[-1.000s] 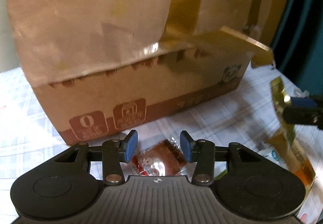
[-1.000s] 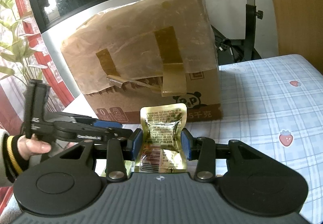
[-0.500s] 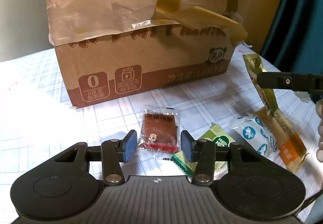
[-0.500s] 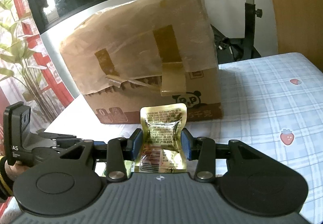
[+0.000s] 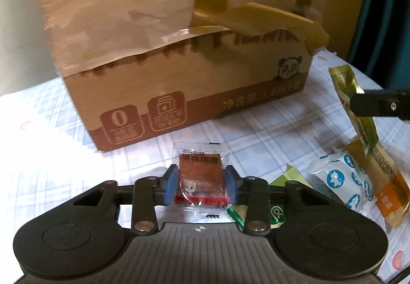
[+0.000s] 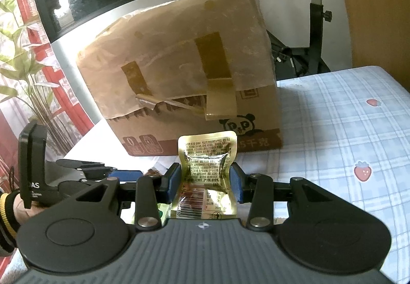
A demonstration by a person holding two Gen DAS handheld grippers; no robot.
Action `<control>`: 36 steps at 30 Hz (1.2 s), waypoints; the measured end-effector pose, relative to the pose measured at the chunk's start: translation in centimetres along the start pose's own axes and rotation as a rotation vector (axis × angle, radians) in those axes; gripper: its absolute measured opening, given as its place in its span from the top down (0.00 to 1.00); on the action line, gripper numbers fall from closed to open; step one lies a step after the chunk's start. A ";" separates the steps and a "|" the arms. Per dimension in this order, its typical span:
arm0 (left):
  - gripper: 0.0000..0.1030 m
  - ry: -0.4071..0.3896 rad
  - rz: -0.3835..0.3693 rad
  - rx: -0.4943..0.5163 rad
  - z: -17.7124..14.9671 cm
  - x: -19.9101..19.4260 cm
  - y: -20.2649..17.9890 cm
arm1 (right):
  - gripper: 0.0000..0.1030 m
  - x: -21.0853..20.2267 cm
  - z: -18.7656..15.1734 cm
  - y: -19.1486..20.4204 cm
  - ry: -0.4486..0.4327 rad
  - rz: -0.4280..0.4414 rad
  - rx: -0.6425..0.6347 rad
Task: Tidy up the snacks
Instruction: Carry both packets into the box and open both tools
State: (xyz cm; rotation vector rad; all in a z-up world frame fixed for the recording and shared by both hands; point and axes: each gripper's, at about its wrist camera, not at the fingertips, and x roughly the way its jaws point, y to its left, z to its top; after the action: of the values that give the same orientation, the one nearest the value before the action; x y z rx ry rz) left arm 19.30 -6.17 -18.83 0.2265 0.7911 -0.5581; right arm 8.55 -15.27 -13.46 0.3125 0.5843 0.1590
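Note:
A red snack packet [image 5: 200,171] in clear wrap lies flat on the checked tablecloth [image 5: 51,156], in front of a cardboard box [image 5: 179,53]. My left gripper [image 5: 201,186] straddles it; its jaws are closing, and the blue pads stand at the wrapper's side edges without visibly squeezing it. My right gripper [image 6: 206,181] is shut on a gold foil pouch [image 6: 206,156], which stands upright and is pinched at the waist. The left wrist view shows that pouch [image 5: 346,81] hanging at the right, above the other snacks.
Right of the red packet lie a green packet [image 5: 276,209], a white packet with blue prints [image 5: 338,181] and a long gold-and-orange packet [image 5: 389,186]. The taped cardboard box [image 6: 179,66] fills the back. An exercise bike [image 6: 315,28] stands beyond the table.
My left gripper has moved forward and down over the red packet, and its jaws have narrowed around it. The right gripper and its gold pouch have stayed put.

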 end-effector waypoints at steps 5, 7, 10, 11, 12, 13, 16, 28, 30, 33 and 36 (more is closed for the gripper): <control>0.61 -0.017 0.018 -0.039 -0.7 -1.6 1.5 | 0.58 -0.1 0.0 0.0 -0.001 0.000 0.002; 0.61 -0.039 0.024 -0.056 -0.6 -2.6 1.8 | 0.58 -0.2 0.0 0.0 -0.003 -0.001 0.001; 0.61 -0.084 0.020 -0.082 -0.2 -4.3 2.1 | 0.58 -0.5 0.1 0.2 -0.012 0.002 -0.004; 0.61 -0.104 0.021 -0.085 0.0 -5.2 2.1 | 0.58 -0.6 0.2 0.3 -0.015 0.003 -0.006; 0.61 -0.123 0.022 -0.088 0.1 -6.1 2.2 | 0.58 -0.7 0.3 0.4 -0.020 0.006 -0.009; 0.61 -0.143 0.022 -0.088 0.3 -6.9 2.2 | 0.58 -0.9 0.4 0.6 -0.026 0.008 -0.012; 0.61 -0.200 0.029 -0.058 0.8 -9.3 1.8 | 0.58 -1.6 0.9 1.2 -0.048 0.019 -0.030; 0.61 -0.483 0.021 -0.019 9.5 -17.9 2.3 | 0.58 -4.4 10.6 3.5 -0.265 0.077 -0.143; 0.61 -0.508 0.041 -0.024 11.3 -17.6 2.6 | 0.58 -3.6 12.7 3.7 -0.286 0.058 -0.161; 0.61 -0.516 0.064 -0.047 13.8 -16.1 2.6 | 0.58 -2.0 15.5 3.6 -0.305 0.032 -0.153; 0.60 -0.498 0.110 -0.069 15.5 -14.6 3.0 | 0.58 0.0 17.4 3.3 -0.303 -0.014 -0.149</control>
State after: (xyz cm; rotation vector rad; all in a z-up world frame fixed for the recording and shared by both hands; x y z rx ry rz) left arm 22.13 -4.17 2.40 0.0608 0.3112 -0.4555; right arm 18.17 -16.37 1.35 0.1827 0.2726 0.1375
